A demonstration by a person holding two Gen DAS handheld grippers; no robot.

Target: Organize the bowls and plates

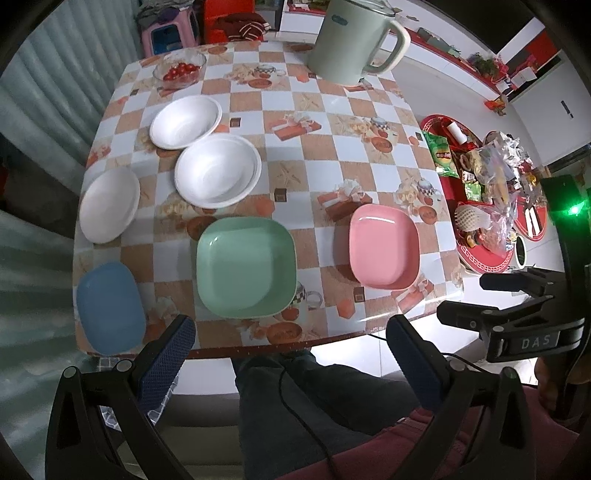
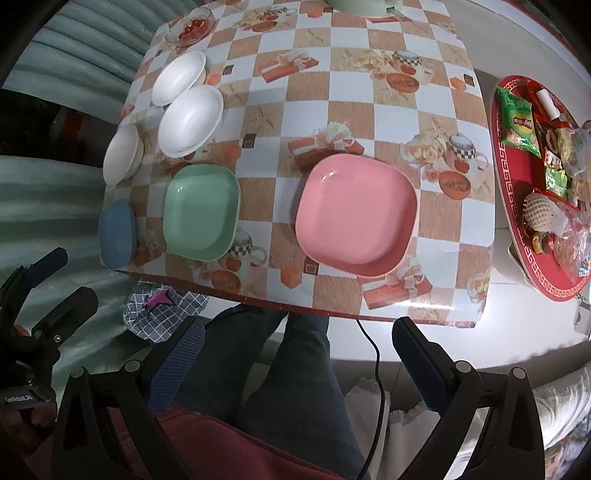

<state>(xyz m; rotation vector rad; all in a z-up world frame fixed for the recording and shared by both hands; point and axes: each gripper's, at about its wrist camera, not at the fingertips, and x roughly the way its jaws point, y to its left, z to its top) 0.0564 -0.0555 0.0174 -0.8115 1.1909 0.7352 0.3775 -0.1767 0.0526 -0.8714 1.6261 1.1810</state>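
Fingers of both grippers, left (image 1: 291,334) and right (image 2: 297,338), spread empty; glossy rounded-square green plate (image 1: 245,266), pink plate (image 2: 355,214).

- A table (image 1: 343,122) covered with a glossy checkered cloth of orange and white squares, printed with teapots and gift boxes.
- A pale green kettle (image 1: 354,40) stands at its far edge.
- Corrugated grey-green sheeting (image 1: 62,85) forms the wall on the left.
- White tiled floor (image 1: 417,74) on the right, brightly lit.
- A round red tray (image 2: 517,177) of snack packets sits beside the table.
- A pink plastic stool (image 1: 170,31) in the far corner.
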